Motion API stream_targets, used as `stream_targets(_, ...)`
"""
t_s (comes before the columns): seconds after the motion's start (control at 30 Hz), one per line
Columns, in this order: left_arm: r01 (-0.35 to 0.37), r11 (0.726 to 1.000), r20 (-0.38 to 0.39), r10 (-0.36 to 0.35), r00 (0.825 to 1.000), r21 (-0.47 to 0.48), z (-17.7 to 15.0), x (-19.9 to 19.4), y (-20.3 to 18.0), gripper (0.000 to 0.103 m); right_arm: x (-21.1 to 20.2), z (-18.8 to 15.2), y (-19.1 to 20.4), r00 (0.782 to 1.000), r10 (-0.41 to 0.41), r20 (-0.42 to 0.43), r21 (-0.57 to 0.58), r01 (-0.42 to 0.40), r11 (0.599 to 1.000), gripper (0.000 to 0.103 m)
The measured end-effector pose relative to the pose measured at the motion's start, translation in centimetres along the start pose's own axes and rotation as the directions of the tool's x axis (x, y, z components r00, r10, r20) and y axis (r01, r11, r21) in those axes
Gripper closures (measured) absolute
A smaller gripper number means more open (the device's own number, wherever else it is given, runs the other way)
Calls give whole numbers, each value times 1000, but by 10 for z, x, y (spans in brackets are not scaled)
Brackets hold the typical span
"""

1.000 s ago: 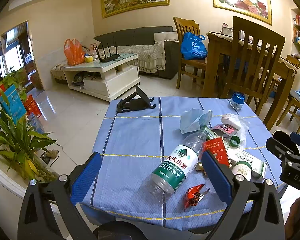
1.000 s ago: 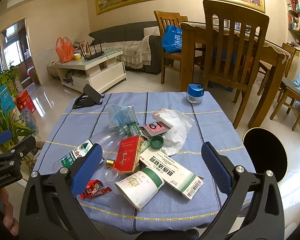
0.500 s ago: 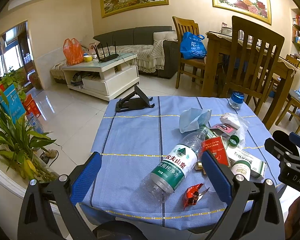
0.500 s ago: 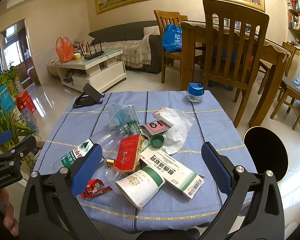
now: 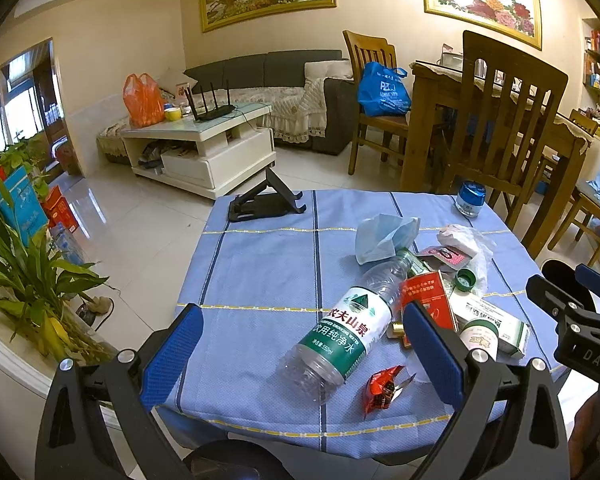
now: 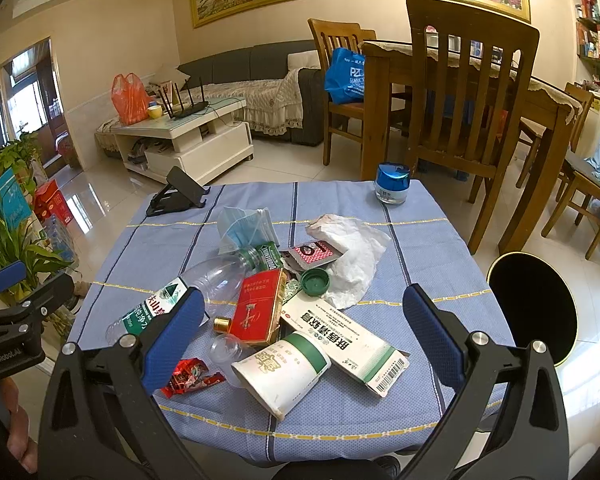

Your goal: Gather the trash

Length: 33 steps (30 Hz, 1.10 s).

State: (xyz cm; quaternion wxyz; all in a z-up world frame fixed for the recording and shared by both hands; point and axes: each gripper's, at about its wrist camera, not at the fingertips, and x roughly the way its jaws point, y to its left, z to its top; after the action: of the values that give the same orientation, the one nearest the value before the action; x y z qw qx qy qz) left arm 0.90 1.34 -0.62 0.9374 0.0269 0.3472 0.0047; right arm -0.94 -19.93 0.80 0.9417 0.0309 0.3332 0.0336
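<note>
Trash lies on a blue cloth table: a clear water bottle, a red cigarette pack, a white-green cup, a long medicine box, a green cap, a blue face mask, crumpled tissue and a red wrapper. My left gripper is open over the bottle. My right gripper is open above the cup and box.
A black round bin stands on the floor right of the table. A black phone stand and a blue-lidded jar sit at the table's far edge. Wooden chairs stand behind. Potted plants are at the left.
Both grippers have edged slightly forward toward the trash pile. Nothing on the table has moved.
</note>
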Motion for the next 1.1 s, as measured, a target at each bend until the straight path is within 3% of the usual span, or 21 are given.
stream_targets(0.4, 25, 1000, -112, -27, 993, -18, 2, 26, 18, 6, 3, -4, -1, 1000, 8, -28, -6, -8, 1000, 5)
stream_targets(0.7, -66, 992, -191, 45, 981, -109, 0, 60, 95, 6, 36, -7, -72, 978, 24, -208, 129, 3, 992, 5)
stream_targets(0.77, -79, 988, -210, 49, 976, -134, -5, 67, 109, 6, 40, -11, -77, 970, 49, -237, 150, -13, 989, 5)
stream_targets(0.83, -86, 983, -224, 49, 973, -162, -10, 75, 124, 6, 40, -10, -67, 953, 171, -249, 182, -127, 975, 5)
stream_targets(0.87, -94, 981, -230, 53, 972, -168, -12, 77, 129, 6, 42, -7, -62, 937, 244, -251, 205, -195, 959, 5)
stream_targets(0.9, -102, 980, -232, 60, 971, -173, -15, 80, 132, 6, 45, -4, -50, 888, 387, -250, 265, -321, 909, 5)
stream_targets(0.93, -108, 978, -233, 65, 970, -177, -16, 81, 136, 6, 49, -2, -38, 826, 507, -246, 327, -422, 845, 5)
stream_targets(0.97, -114, 977, -233, 71, 970, -178, -18, 82, 138, 6, 57, -1, -17, 732, 635, -247, 392, -523, 756, 5)
stream_targets(1.0, -126, 976, -231, 83, 969, -180, -20, 82, 140, 6, 64, 0, 3, 672, 692, -265, 420, -566, 710, 5)
stream_targets(1.03, -135, 974, -230, 91, 969, -181, -21, 82, 143, 6, 69, 2, 21, 636, 716, -288, 432, -580, 690, 5)
stream_targets(1.07, -137, 974, -227, 93, 969, -183, -22, 82, 145, 6, 76, 3, 44, 615, 718, -325, 432, -579, 691, 5)
stream_targets(1.1, -144, 973, -220, 103, 970, -181, -24, 82, 149, 6, 84, 2, 61, 615, 698, -368, 428, -554, 714, 5)
